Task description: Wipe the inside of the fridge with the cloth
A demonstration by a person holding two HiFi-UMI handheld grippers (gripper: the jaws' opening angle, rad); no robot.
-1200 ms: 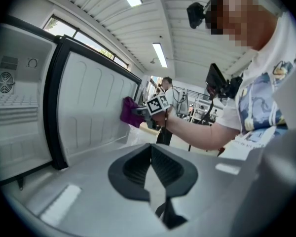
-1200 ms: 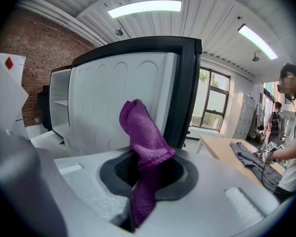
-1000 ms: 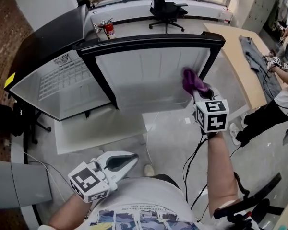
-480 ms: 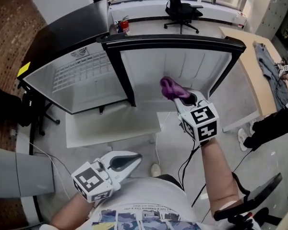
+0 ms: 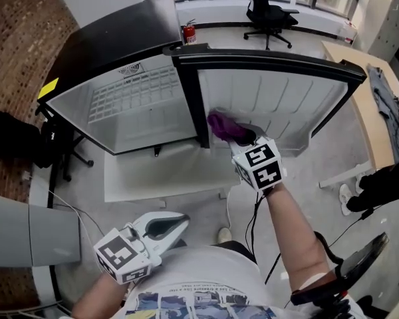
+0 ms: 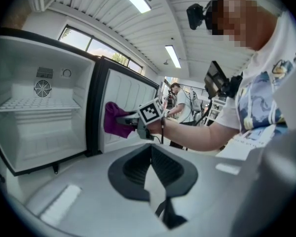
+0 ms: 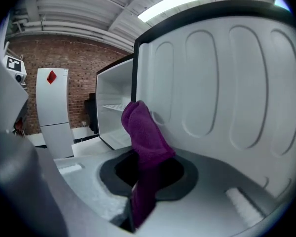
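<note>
Right tongs (image 5: pixel 243 139) round purple cloth (image 5: pixel 223 125) — bunched, fuzzy — beside fridge door (image 5: pixel 279 102)

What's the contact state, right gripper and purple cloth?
Touching. In the right gripper view the jaws of the right gripper are shut on the purple cloth, which sticks up out of them.

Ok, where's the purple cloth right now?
The cloth is at the centre of the head view, clamped in the right gripper, beside the open fridge door's inner liner, near its black hinge-side frame.
</note>
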